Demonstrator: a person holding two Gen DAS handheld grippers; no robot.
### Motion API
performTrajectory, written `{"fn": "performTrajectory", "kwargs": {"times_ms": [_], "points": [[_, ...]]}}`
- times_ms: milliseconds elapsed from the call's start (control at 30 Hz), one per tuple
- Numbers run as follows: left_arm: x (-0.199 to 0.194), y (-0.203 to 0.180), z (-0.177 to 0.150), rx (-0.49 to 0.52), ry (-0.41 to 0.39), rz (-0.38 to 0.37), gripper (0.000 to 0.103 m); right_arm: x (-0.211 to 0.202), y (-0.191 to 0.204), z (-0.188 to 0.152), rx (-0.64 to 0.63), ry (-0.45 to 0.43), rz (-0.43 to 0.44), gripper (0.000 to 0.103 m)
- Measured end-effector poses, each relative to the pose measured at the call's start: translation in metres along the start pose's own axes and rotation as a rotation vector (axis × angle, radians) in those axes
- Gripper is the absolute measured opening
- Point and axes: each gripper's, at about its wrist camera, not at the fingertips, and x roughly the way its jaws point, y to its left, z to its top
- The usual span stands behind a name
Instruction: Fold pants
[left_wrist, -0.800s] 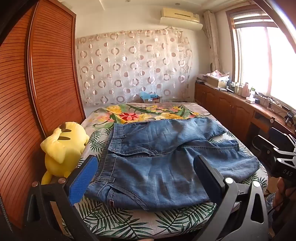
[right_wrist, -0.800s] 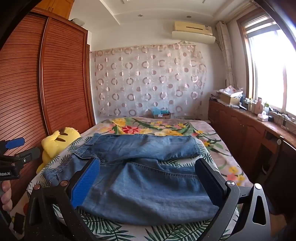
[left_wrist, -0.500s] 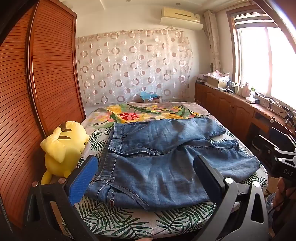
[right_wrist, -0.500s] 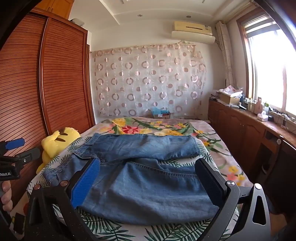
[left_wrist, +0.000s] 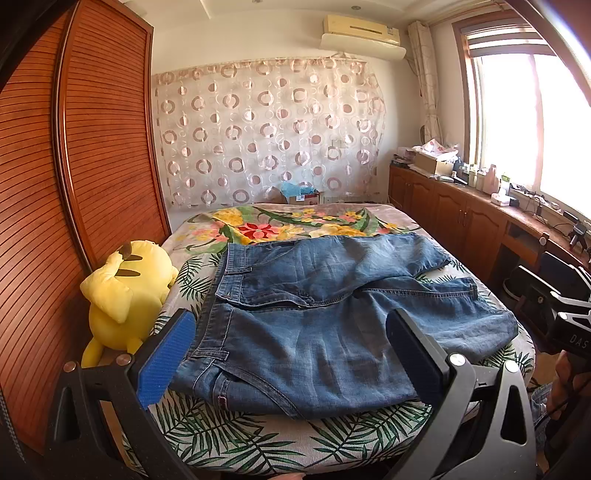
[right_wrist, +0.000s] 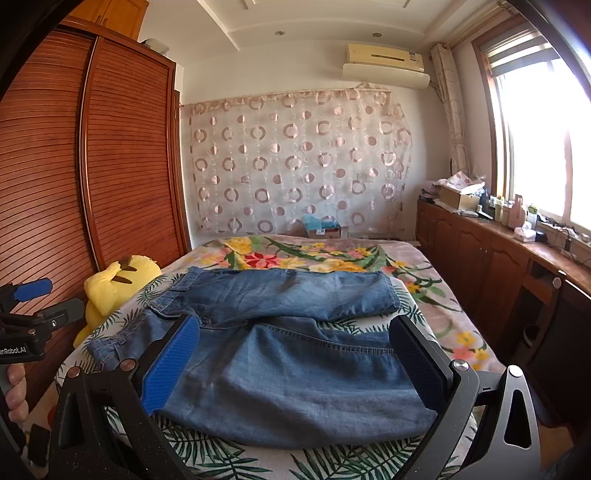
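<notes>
While the blue jeans (left_wrist: 332, 317) are lying spread on the floral bedspread (left_wrist: 295, 227), the left gripper (left_wrist: 291, 354) and right gripper (right_wrist: 295, 362) are hovering spread wide, holding nothing, plush toy (left_wrist: 125, 291) at nine o'clock.

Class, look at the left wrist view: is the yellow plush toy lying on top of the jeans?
No, the yellow plush toy sits beside the jeans.
</notes>
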Motion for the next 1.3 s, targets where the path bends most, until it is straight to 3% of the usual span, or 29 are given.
{"fn": "performTrajectory", "kwargs": {"times_ms": [1300], "points": [[0.0001,0.0002,0.0000,-0.002,0.002,-0.001,0.103,-0.0018,0.0025,0.0008,0.001,0.000,0.003,0.103]]}}
